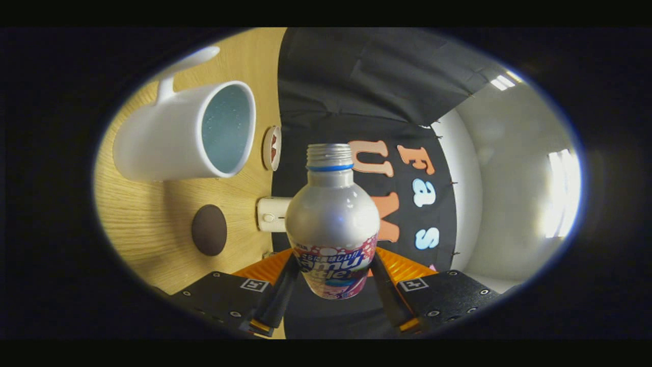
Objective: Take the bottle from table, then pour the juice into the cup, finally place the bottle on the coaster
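Observation:
My gripper [333, 265] is shut on a silver bottle [331, 219], one finger pressing each side of its printed label. The bottle has no cap; its threaded neck with a blue ring points away from me. The whole view is rolled about a quarter turn, so the wooden table [142, 214] stands like a wall on the left and the bottle lies roughly level above it. A white cup [178, 135] with a handle stands on the table, its mouth facing the bottle's side, bluish and speckled inside. No stream shows. A dark round coaster [209, 229] lies on the table near the cup.
A small white round thing with a red mark [271, 148] sits at the table's far edge just past the cup. A white boxy device [272, 214] sits at the same edge, partly behind the bottle. The booth's black cloth and a pale wall lie beyond.

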